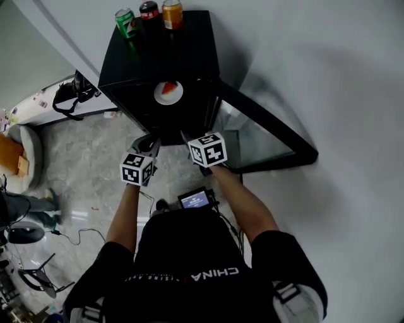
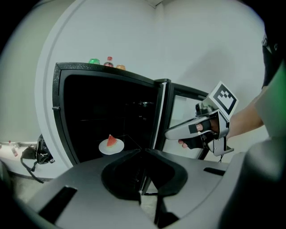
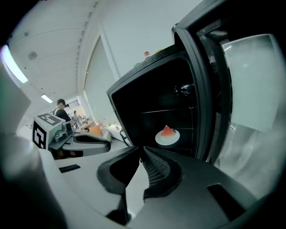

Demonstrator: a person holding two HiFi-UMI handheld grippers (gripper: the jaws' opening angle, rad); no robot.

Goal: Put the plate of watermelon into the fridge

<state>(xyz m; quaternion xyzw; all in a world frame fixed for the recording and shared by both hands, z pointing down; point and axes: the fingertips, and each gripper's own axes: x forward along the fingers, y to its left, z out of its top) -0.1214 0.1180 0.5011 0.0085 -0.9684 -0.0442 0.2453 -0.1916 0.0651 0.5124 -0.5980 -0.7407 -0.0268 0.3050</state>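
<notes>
A white plate [image 1: 168,94] with a red watermelon wedge [image 1: 168,87] sits on a shelf inside the open black fridge [image 1: 158,53]. The left gripper view shows the plate [image 2: 111,146] low in the dark compartment, and the right gripper view shows the plate [image 3: 167,137] on a wire shelf. My left gripper [image 1: 149,144] and right gripper [image 1: 187,140] hover side by side in front of the opening, short of the plate. The jaws of the left gripper [image 2: 143,151] meet at the tips with nothing between them. Those of the right gripper [image 3: 143,148] do the same.
The fridge door [image 1: 271,135] stands swung open to the right, its glass panel facing me. A green can [image 1: 126,22], a dark bottle [image 1: 149,10] and an orange can [image 1: 172,14] stand on the fridge top. A black bag [image 1: 69,94] lies on the floor to the left.
</notes>
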